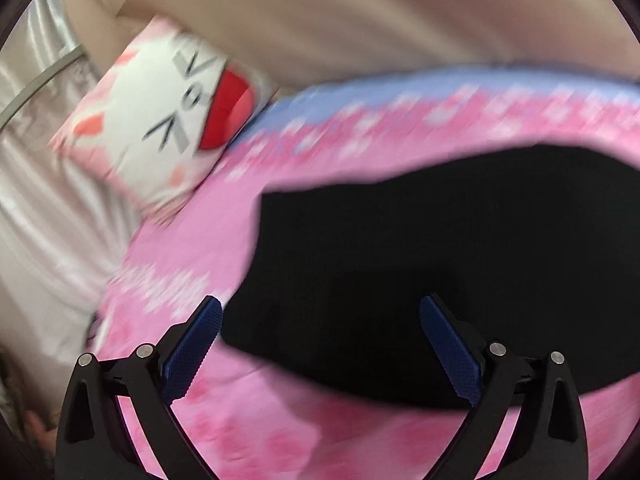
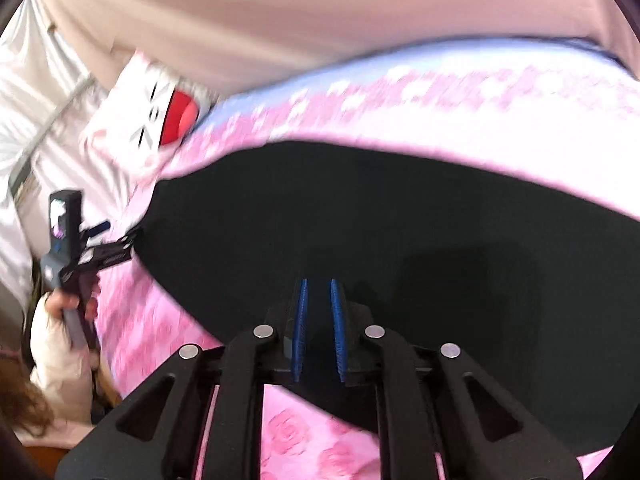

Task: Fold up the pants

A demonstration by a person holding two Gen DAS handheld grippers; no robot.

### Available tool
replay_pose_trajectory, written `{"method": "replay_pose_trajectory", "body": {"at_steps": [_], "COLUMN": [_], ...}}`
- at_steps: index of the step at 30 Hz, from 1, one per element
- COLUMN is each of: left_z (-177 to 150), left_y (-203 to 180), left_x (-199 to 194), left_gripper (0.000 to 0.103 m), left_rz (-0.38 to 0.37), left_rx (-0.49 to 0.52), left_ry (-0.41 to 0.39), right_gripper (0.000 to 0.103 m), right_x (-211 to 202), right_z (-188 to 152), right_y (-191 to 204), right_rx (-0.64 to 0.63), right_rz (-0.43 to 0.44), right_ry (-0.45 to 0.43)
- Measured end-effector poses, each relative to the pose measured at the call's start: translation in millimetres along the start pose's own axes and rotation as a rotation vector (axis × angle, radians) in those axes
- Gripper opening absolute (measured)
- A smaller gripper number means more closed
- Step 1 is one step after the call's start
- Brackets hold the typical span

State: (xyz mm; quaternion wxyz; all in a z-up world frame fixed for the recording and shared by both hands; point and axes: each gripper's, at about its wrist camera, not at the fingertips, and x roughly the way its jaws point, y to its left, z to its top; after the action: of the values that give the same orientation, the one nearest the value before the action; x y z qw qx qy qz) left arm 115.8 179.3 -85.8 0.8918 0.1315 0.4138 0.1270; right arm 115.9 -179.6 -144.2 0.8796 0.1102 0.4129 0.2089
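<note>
Black pants (image 1: 420, 264) lie spread on a pink flowered bedsheet (image 1: 192, 264). My left gripper (image 1: 320, 312) is wide open over the near left edge of the pants, with nothing between its blue pads (image 1: 196, 344). In the right wrist view the pants (image 2: 400, 220) fill the middle. My right gripper (image 2: 319, 292) has its blue pads nearly together over the near edge of the cloth; black fabric shows in the narrow gap, so I cannot tell whether it grips. The left gripper (image 2: 100, 240) appears at the left, held by a hand at the pants' left end.
A white cat-face pillow (image 1: 168, 112) with a red mouth leans at the bed's far left corner (image 2: 160, 120). A beige headboard or wall (image 1: 360, 20) runs behind the bed. White curtains (image 1: 36, 200) hang left. The sheet (image 2: 304, 440) has a blue band at the far edge.
</note>
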Motion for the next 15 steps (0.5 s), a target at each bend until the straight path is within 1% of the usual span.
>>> {"method": "replay_pose_trajectory", "body": {"at_steps": [1,2,3,4,5,6,8,10,11,12,13,14,15], "left_z": [5,5,0,-5,-12,-20,-25,-24,-20,-14,-10,-3,3], "left_y": [-12,-25,-37,-43,-50,-49,-46,-44,-44,-45,-46,-53,-61], "left_x": [-2,5,16,24,32,29,25,16,8,-3,-9,-16,-21], "left_gripper": [0.098,0.098,0.098,0.098,0.098,0.098,0.098,0.098,0.098,0.098,0.098,0.098,0.098], "left_rz": [-0.017,-0.025,-0.024,-0.021,-0.016,-0.009,-0.002,0.01,-0.002,-0.034,-0.062,-0.096,-0.127], "left_rx": [0.004,0.024,0.042,0.05,0.054,0.024,0.023,0.014,0.006,-0.009,-0.018,-0.026,-0.03], "left_ry": [-0.015,0.006,0.047,0.077,0.11,0.073,0.088,0.117,0.113,0.091,0.076,0.06,0.048], "right_gripper": [0.026,0.026,0.024,0.02,0.018,0.018,0.018,0.02,0.02,0.022,0.027,0.028,0.029], "right_x": [2,-2,-7,-15,-32,-48,-74,-116,-146,-169,-185,-207,-218], "right_z": [-3,-10,-15,-23,-34,-42,-57,-76,-86,-96,-101,-111,-116], "right_y": [-15,-34,-47,-63,-82,-95,-112,-143,-163,-179,-193,-212,-225], "right_rx": [0.018,0.045,0.066,0.099,0.144,0.166,0.195,0.275,0.332,0.378,0.411,0.467,0.487], "right_rz": [-0.051,-0.118,-0.138,-0.122,-0.115,-0.144,-0.221,-0.312,-0.38,-0.427,-0.454,-0.487,-0.492], "right_ry": [0.011,0.023,0.016,-0.001,-0.021,-0.04,-0.07,-0.125,-0.181,-0.228,-0.259,-0.299,-0.312]}}
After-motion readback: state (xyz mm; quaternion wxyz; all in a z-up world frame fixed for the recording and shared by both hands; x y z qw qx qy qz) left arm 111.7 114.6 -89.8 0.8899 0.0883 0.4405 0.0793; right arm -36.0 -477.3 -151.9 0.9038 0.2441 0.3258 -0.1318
